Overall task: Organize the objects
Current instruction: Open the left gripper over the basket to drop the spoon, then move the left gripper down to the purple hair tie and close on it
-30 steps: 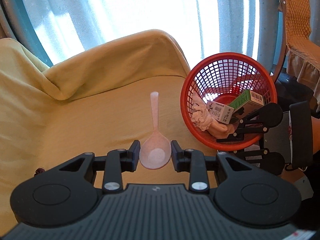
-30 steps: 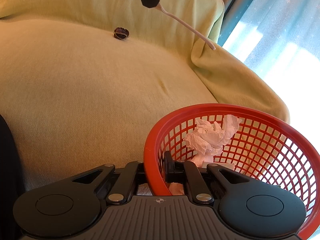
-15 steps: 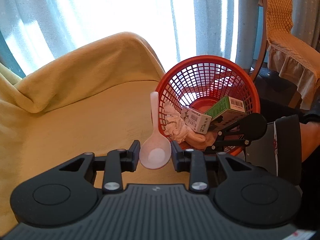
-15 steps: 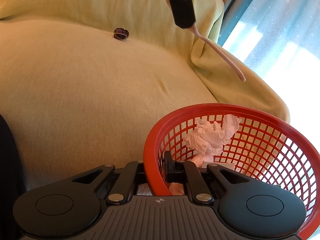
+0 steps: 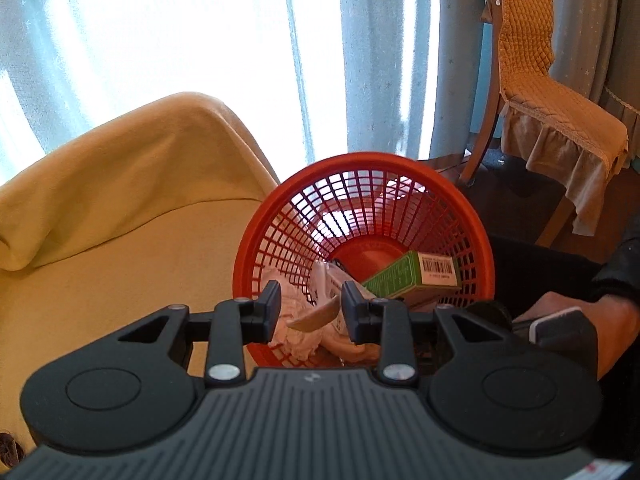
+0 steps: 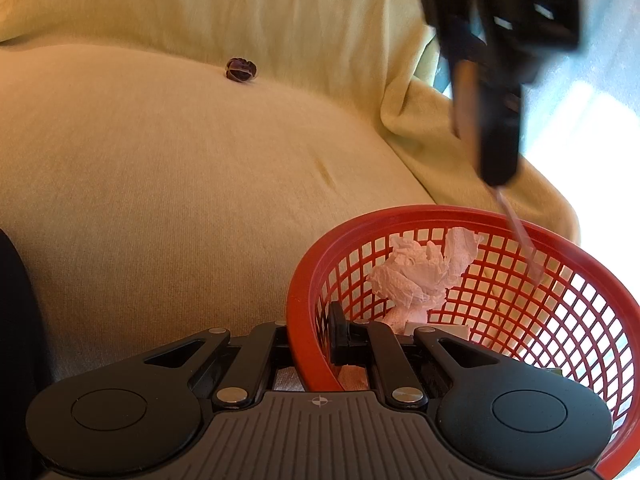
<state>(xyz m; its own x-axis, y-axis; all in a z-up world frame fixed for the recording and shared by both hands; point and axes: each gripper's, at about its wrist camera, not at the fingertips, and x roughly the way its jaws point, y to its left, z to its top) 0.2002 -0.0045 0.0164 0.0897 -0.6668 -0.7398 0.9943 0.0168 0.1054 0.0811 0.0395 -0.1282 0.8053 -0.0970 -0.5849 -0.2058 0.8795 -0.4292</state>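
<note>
A red mesh basket (image 5: 460, 216) rests tilted at the sofa's edge, and my right gripper (image 6: 310, 338) is shut on its near rim (image 6: 304, 320). Inside lie crumpled tissue (image 6: 420, 276), a green box (image 5: 404, 280) and a white box (image 5: 332, 284). My left gripper (image 5: 311, 308) hangs over the basket's mouth, shut on the bowl of a pale pink plastic spoon (image 5: 316, 315). In the right wrist view the left gripper (image 6: 498, 152) points steeply down and the spoon's handle (image 6: 520, 236) reaches inside the far rim. The spoon is seen almost edge-on between the pads.
A yellow-green cover drapes the sofa (image 6: 180, 180). A small dark round object (image 6: 241, 70) lies near the backrest. A chair with a quilted tan cover (image 5: 540, 100) stands to the right of the curtains (image 5: 200, 40). A person's hand (image 5: 568, 320) is behind the basket.
My left gripper has carried the spoon from above the sofa seat rightwards to over the basket and tipped downward. The right gripper and the basket have stayed still.
</note>
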